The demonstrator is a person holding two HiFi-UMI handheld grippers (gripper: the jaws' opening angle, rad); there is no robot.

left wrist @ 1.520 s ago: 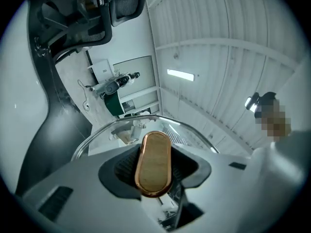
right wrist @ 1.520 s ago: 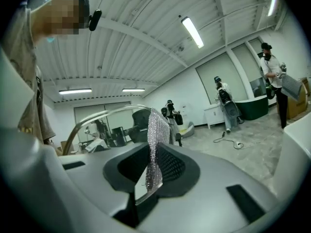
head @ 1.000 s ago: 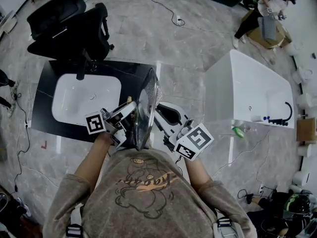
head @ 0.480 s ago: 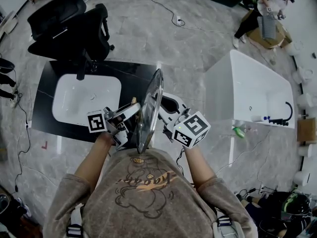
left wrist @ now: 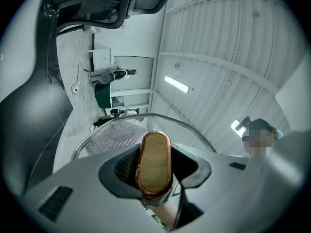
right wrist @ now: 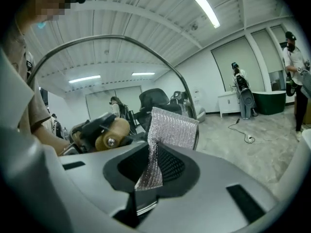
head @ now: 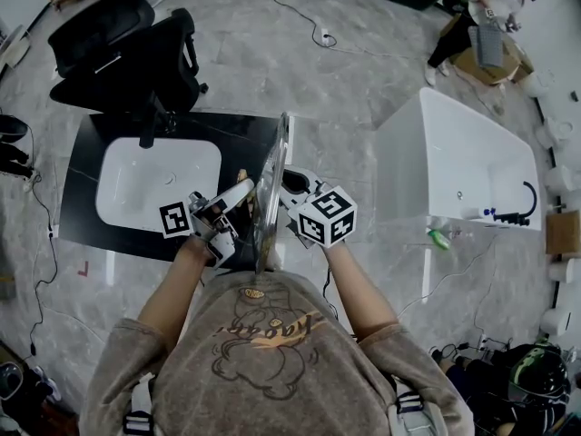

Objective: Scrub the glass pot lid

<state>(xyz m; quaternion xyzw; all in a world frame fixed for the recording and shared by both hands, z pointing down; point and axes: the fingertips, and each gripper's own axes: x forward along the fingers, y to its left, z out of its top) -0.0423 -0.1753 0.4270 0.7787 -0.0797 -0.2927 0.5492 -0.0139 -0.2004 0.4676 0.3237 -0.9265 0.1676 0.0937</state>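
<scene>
The glass pot lid (head: 270,193) stands on edge in front of the person, over the front of the black counter. My left gripper (head: 241,193) is at its left face, shut on the lid's wooden, copper-rimmed knob (left wrist: 154,161). My right gripper (head: 290,185) is at the lid's right face, shut on a silvery scrub pad (right wrist: 167,132). The pad lies against or very near the glass. In the right gripper view the lid's metal rim (right wrist: 112,37) arches overhead, and the knob (right wrist: 112,134) shows through the glass. The pad (left wrist: 114,137) shows through the glass in the left gripper view.
A white sink (head: 159,178) with a dark faucet (head: 150,127) is set in the black counter (head: 245,134) to the left. A black office chair (head: 127,48) stands behind it, a white bathtub (head: 463,166) to the right. A person (head: 486,12) stands far back right.
My right gripper has moved up and left in the picture, in close to the lid's right face. The lid has turned more edge-on. The left gripper has barely shifted.
</scene>
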